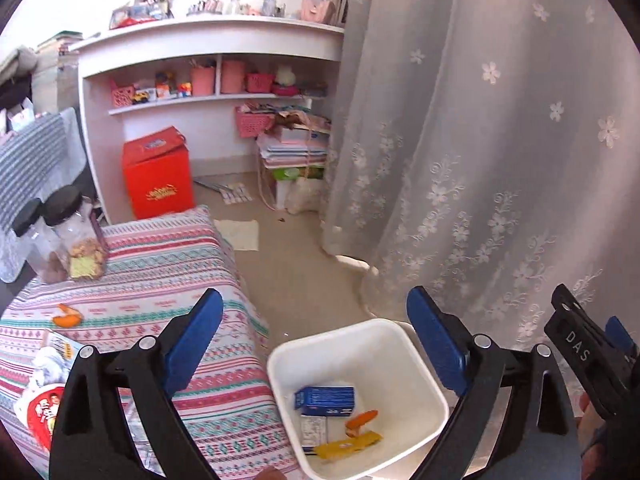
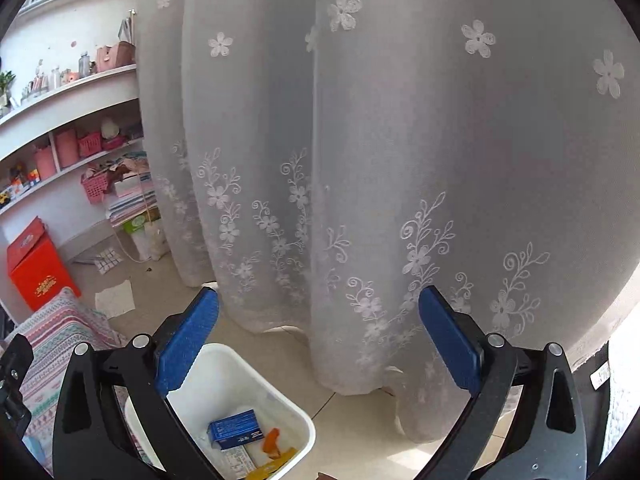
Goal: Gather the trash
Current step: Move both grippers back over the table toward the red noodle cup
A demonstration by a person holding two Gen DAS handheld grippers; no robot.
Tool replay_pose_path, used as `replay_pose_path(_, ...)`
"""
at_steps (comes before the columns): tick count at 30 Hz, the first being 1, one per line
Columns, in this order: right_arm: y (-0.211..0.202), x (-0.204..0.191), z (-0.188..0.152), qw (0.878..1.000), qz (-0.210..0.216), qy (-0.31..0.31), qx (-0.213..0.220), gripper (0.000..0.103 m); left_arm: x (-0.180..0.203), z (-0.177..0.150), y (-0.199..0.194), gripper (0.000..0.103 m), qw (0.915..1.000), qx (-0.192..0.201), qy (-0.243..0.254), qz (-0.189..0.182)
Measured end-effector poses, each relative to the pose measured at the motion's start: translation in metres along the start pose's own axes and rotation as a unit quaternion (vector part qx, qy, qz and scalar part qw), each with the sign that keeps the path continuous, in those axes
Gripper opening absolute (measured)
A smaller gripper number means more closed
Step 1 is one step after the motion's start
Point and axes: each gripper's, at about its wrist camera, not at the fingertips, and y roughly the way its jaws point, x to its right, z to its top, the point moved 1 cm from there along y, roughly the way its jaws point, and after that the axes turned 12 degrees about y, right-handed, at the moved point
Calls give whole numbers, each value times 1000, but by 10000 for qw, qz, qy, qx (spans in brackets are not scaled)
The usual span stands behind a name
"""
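The left gripper [image 1: 316, 344] has black plastic arms with long openings and silver round rivets; its fingers [image 1: 194, 344] carry blue ribbed pads; the right gripper [image 2: 318, 338] has the same build; on its black side white letters "DAS" are printed.

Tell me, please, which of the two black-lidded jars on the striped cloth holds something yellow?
The larger jar, nearer the red box: a yellow block shows at its bottom, while the smaller jar beside it holds only brownish contents.

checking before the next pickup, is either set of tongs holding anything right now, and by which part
Nothing is held. The left tongs and right tongs both stand open and empty above the white bin.
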Motion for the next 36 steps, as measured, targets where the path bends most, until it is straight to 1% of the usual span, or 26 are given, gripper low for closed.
replay_pose_path(2, -9, -12, -6, 9998, 172, -89, 15, 96, -11, -3, -7, 93, 9993, 44, 32, 363)
replay_pose_path(4, -17, -24, -12, 9992, 334, -205, 27, 96, -24, -6, -14, 93, 9981, 85, 11, 604)
replay_pose_path(11, -46, -64, -33, 9951, 803, -583, 37, 96, -72, -19, -36, 93, 9928, 97, -107, 1190)
replay_pose_path(18, -70, -102, -59, 9870, 1289, -937, -201, 96, -127, -46, -49, 94, 9867, -157, -489, 1541)
replay_pose_path(24, -94, -140, -89, 9734, 1746, -1405, -475, 96, -175, -72, -57, 94, 9780, -399, -705, 1922)
replay_pose_path(27, -108, -159, -106, 9627, 2045, -1643, -664, 96, -203, -88, -62, 94, 9727, -639, -754, 2101)
replay_pose_path(30, -118, -177, -122, 9499, 2323, -1845, -989, 96, -231, -105, -64, 94, 9678, -1020, -749, 2174)
replay_pose_path(32, -125, -186, -131, 9437, 2443, -1932, -1116, 96, -251, -117, -64, 94, 9631, -1319, -654, 2252)
replay_pose_path(33, -128, -190, -134, 9413, 2485, -1982, -1135, 96, -258, -124, -63, 94, 9615, -1496, -586, 2228)
replay_pose_path(36, -136, -200, -142, 9356, 2586, -2076, -1209, 96, -283, -143, -62, 94, 9568, -2059, -461, 2003)
